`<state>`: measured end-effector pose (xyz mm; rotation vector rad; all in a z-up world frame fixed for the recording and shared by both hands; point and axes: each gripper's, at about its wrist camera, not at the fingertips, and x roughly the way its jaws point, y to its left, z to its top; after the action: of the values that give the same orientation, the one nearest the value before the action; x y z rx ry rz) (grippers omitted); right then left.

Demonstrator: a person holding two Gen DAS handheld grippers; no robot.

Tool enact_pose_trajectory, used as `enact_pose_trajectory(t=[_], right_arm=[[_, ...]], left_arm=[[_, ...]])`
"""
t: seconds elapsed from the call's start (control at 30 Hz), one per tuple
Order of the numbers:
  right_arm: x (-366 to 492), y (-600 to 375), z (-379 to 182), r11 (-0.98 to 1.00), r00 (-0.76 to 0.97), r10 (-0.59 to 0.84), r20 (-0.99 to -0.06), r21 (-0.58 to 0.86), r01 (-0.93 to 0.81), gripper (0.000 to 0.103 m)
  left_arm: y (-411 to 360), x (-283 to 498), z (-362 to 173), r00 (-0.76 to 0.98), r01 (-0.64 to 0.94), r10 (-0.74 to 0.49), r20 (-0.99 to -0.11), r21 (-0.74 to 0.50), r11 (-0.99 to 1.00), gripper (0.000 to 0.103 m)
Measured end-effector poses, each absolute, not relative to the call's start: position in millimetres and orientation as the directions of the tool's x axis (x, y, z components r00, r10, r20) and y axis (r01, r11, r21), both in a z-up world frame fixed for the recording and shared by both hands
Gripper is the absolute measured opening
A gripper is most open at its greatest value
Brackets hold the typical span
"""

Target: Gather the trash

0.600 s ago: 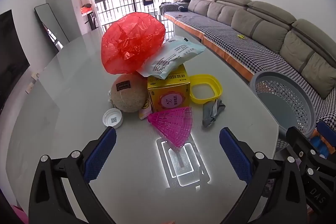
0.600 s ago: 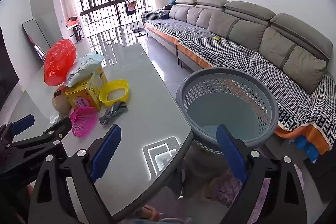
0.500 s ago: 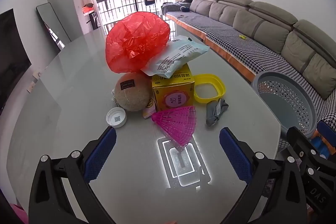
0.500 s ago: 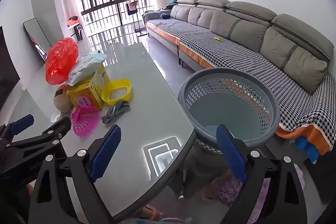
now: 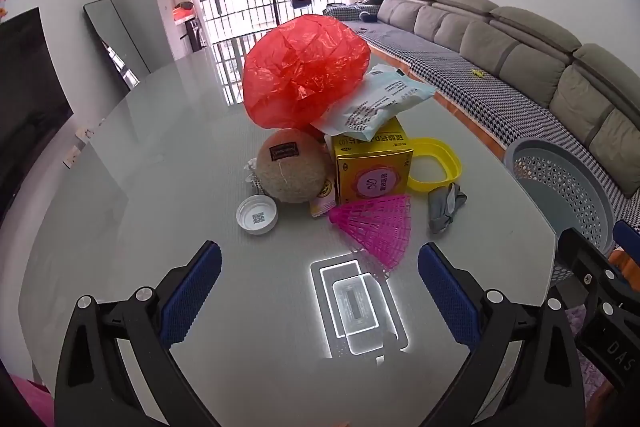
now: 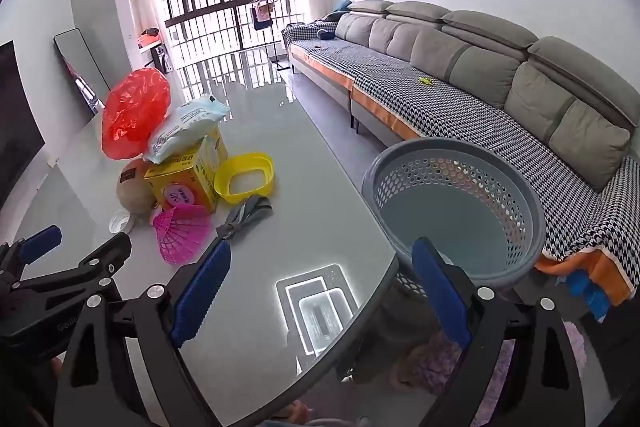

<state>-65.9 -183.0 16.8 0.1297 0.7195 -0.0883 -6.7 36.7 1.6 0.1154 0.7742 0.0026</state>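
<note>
A pile of trash sits on the grey table (image 5: 140,207): a red plastic bag (image 5: 304,71), a pale blue packet (image 5: 376,103) on a yellow box (image 5: 372,167), a brown ball (image 5: 290,167), a white cap (image 5: 257,215), a pink plastic fan-shaped piece (image 5: 378,223), a grey rag (image 5: 444,207) and a yellow ring (image 5: 436,163). My left gripper (image 5: 320,291) is open and empty, just short of the pile. My right gripper (image 6: 322,295) is open and empty over the table's right edge, beside the grey perforated basket (image 6: 456,207). The pile also shows in the right wrist view (image 6: 180,183).
The basket (image 5: 560,187) stands on the floor just past the table's right edge. A long grey sofa (image 6: 480,75) runs along the right wall. A ceiling light reflects on the table (image 5: 352,303). A dark TV (image 5: 24,99) is at left.
Both grippers have moved slightly forward and to the left; the pile sits nearer the middle of the left wrist view. Both stay open and empty.
</note>
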Motion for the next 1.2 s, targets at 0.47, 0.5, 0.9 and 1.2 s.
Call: enact_pose_trajectory(t=[0.47,0.5,0.9,1.2], right_arm=[[-62,-167,19,0.993,0.747,-0.024,-0.664,0.073,0.097,0.088],[-62,-166,19,0.993,0.747,-0.023,-0.664,0.072,0.095,0.088],[-60,-162,18,0.993,0.749,-0.028,-0.662,0.066,0.095,0.088],[-60,-162,18,0.993,0.748,-0.028,-0.663,0.066,0.095,0.088]], left_arm=[[51,-6,-1,0.716,0.008,0.063,-0.695,0.099,0.995,0.097],[52,-6,-2,0.716,0.007,0.064,-0.695,0.099,0.995,0.097],[55,-5,-3,0.714,0.002,0.067,-0.696,0.097,0.995,0.097],[56,-5,-3,0.715,0.002,0.066,-0.696,0.097,0.995,0.097]])
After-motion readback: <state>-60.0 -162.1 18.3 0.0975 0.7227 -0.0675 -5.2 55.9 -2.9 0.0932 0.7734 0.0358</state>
